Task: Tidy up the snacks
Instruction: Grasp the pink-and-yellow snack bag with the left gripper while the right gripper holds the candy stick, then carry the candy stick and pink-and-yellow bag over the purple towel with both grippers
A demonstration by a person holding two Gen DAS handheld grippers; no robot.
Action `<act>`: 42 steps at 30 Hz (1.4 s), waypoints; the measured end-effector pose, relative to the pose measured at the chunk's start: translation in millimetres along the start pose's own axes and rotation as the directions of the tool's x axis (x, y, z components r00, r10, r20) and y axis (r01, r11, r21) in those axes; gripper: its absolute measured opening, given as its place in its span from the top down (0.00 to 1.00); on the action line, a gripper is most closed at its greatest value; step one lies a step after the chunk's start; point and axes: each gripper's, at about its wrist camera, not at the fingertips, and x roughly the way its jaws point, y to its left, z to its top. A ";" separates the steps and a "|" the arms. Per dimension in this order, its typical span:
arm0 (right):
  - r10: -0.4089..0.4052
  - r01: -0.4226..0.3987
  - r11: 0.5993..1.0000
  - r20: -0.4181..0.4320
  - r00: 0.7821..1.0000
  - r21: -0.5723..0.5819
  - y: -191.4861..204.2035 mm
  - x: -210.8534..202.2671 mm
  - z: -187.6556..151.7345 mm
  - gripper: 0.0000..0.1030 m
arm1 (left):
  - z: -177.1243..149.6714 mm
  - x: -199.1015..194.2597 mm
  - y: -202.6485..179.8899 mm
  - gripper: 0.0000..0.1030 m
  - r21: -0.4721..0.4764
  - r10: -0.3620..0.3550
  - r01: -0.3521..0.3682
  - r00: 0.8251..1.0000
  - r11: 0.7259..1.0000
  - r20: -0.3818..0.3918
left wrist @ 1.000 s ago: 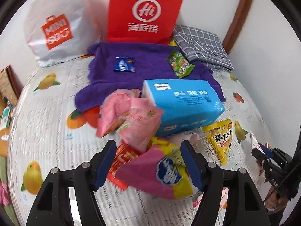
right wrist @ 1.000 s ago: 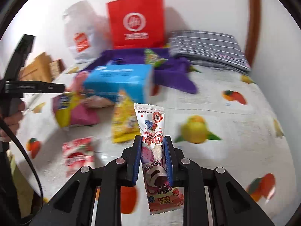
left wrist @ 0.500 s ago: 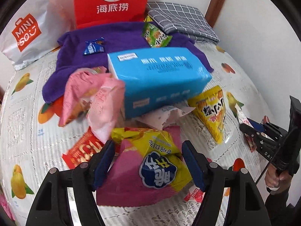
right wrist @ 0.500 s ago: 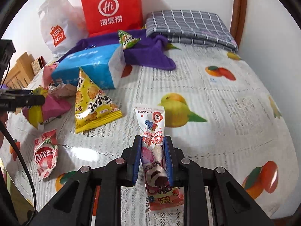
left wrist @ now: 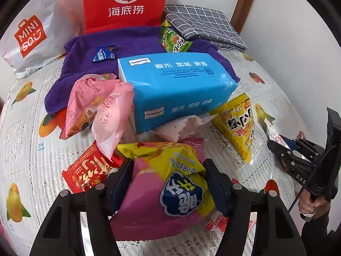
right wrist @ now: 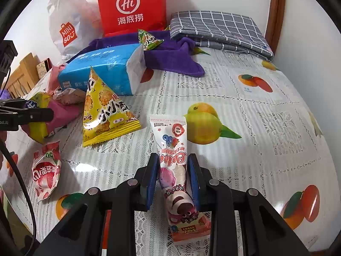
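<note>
Left gripper (left wrist: 168,183) jaws closing around the pink-yellow chip bag (left wrist: 166,192), lower centre; blue Yunyuexin tissue pack (left wrist: 177,87) crowding just above it. Right gripper (right wrist: 173,177) clamping the Lotso stick pack (right wrist: 177,170); yellow triangle pack (right wrist: 104,111) sitting upper left, red Hi bag (right wrist: 132,6) standing at top.

Ahead of me a red paper bag (left wrist: 125,4) and a white shopping bag (left wrist: 32,36) lean against the wall, a purple towel (left wrist: 132,42) and folded grey checked cloth (right wrist: 217,29) before them, on a fruit-print tablecloth (right wrist: 266,115).
</note>
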 end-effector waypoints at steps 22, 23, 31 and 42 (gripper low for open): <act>0.077 -0.075 0.997 0.113 0.991 -0.020 23.4 -47.9 64.8 0.77 | 16.5 -60.8 11.6 0.39 -0.064 -0.104 0.113 0.987 0.992 0.125; 0.082 -0.080 0.997 0.118 0.990 -0.021 25.2 -49.2 70.6 0.77 | 19.2 -62.6 12.1 0.39 -0.065 -0.102 0.111 0.986 0.992 0.128; 0.115 -0.108 0.993 0.158 0.981 -0.055 35.9 -59.2 122.0 0.77 | 55.7 -79.7 19.5 0.39 -0.051 -0.085 0.094 0.983 0.994 0.165; 0.149 -0.121 0.983 0.219 0.964 -0.136 50.9 -47.0 216.5 0.77 | 116.6 -84.0 52.9 0.39 -0.073 -0.025 0.042 0.977 0.996 0.211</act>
